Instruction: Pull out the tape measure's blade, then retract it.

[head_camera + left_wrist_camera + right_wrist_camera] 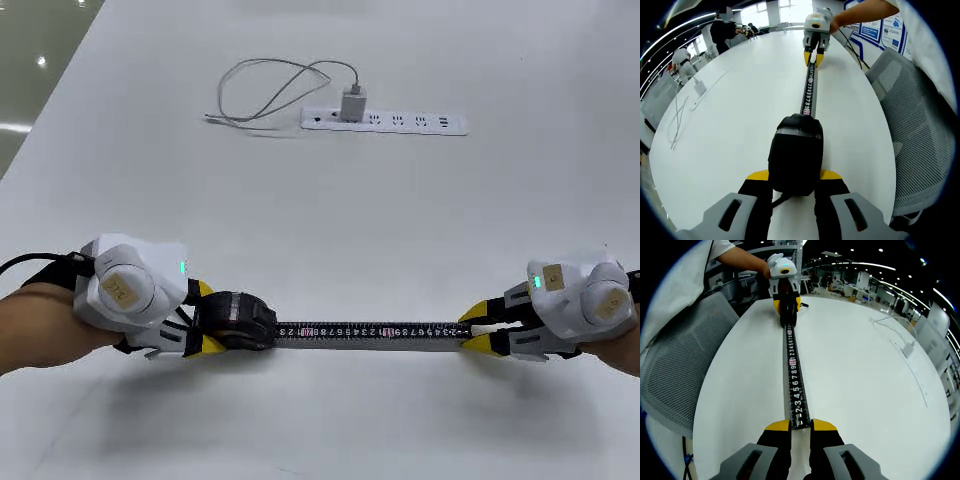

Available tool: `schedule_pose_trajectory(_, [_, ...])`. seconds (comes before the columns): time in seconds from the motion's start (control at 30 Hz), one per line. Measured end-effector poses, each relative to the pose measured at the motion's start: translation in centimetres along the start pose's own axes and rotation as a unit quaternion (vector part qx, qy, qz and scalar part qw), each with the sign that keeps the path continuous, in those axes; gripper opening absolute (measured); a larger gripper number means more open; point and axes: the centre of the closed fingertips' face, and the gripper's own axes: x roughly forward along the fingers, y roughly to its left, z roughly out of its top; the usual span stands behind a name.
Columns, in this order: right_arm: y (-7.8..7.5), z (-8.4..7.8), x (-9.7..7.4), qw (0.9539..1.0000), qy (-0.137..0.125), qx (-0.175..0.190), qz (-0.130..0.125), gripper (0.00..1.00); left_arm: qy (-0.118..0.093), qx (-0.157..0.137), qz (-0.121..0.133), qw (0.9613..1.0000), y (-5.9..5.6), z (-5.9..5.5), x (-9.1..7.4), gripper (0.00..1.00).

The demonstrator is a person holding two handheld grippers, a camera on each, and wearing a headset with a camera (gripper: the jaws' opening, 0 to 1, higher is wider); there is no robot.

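Step in hand: the pulling-out half looks finished or close to it. The blade (370, 331) stands drawn from the tape measure case (240, 320) in one straight run, printed face up, low over the tabletop (350, 230).
Left gripper (205, 318): clamped on the case, one yellow-tipped jaw on each flank. The jaws are only as far apart as the black body forces them, and the case's mouth points away from the gripper.
Right gripper (478, 327): at the end of the blade farthest from the case, jaws all but together and pinching the tip. The lowest numbers begin right at the jaws.
Tape measure: the case is low at the tabletop, but I cannot tell whether it rests on the surface. The blade spans from its mouth straight to the right gripper.
Next move: as I judge it, the retract. The pinched tip should travel back toward the case under control while the case is held steady and in line.
Risk: if the tip is let go this far from the case, the blade may whip home.
Elsewhere: a power strip (385, 121) with a charger (353, 104) and a looped cable (265, 90) lies well apart from the case, on the side away from the person.
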Motion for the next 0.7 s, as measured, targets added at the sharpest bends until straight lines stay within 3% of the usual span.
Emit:
schedule_pose_trajectory(0.47, [-0.2, -1.0, -0.3, 0.9998, 0.018, 0.012, 0.001, 0.09, -0.004, -0.004, 0.003, 1.0000, -0.1, 0.3, -0.1, 0.27])
schedule_pose_trajectory(0.57, [0.2, -1.3, 0.1, 0.9994, 0.033, 0.005, 0.008, 0.09, -0.003, -0.005, 0.003, 1.0000, -0.2, 0.4, 0.0, 0.27])
schedule_pose_trajectory(0.7, [-0.2, -1.5, -0.1, 0.9995, 0.028, 0.015, 0.007, 0.10, -0.006, -0.011, 0.001, 0.9999, -0.1, 0.5, 0.0, 0.28])
